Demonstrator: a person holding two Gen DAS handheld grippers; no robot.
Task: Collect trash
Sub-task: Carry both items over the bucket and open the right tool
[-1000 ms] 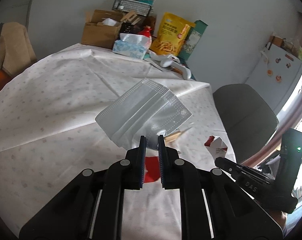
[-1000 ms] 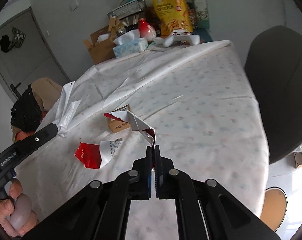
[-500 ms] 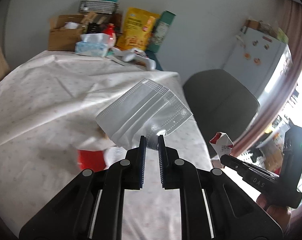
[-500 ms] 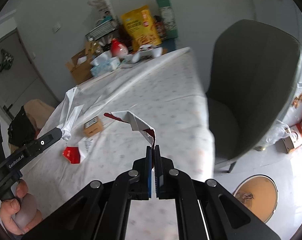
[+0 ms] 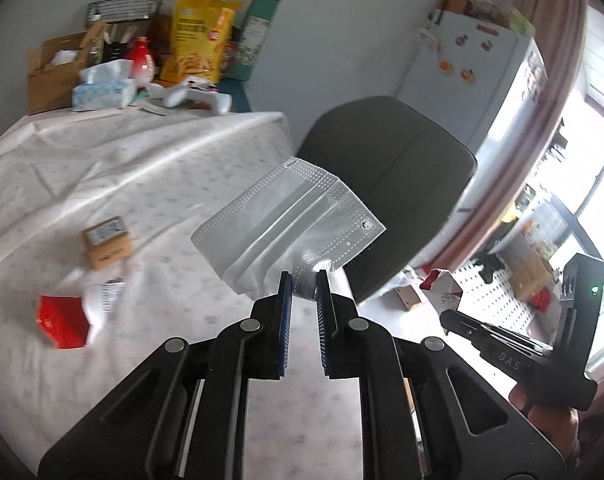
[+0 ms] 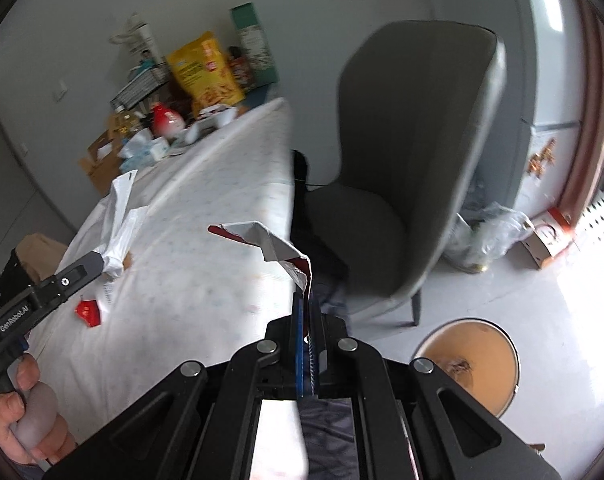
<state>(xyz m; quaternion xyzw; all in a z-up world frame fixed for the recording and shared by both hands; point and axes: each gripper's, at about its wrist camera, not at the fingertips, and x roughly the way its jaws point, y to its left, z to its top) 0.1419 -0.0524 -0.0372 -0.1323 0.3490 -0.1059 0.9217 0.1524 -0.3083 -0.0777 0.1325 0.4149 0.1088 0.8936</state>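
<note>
The left gripper [image 5: 304,276] is clamped on the lower edge of a white pleated face mask [image 5: 287,224]. The mask stands up and fans out above the fingertips, clear of the table [image 5: 149,168]. In the right wrist view the same mask [image 6: 121,216] appears at the left, held above the tablecloth.

The right gripper [image 6: 306,300] has its jaws pressed together on a torn red-and-white wrapper [image 6: 271,246]. The wrapper rises from the fingertips and bends to the left, over the right edge of the table [image 6: 221,208]. In the left wrist view the wrapper [image 5: 442,286] shows at the right, beyond the table edge.

Items remaining on the tablecloth:
- A small brown cardboard box [image 5: 107,242], left of the mask.
- A red-and-white torn packet [image 5: 67,320], nearer than the box and just beside it.

A grey chair [image 6: 414,168] stands just right of the table. A round brown disc [image 6: 468,360], possibly a stool or bin, sits on the floor near the chair. At the far end of the table stand a yellow snack bag [image 5: 195,40], a tissue box [image 5: 101,90] and a white game controller [image 5: 193,96].
</note>
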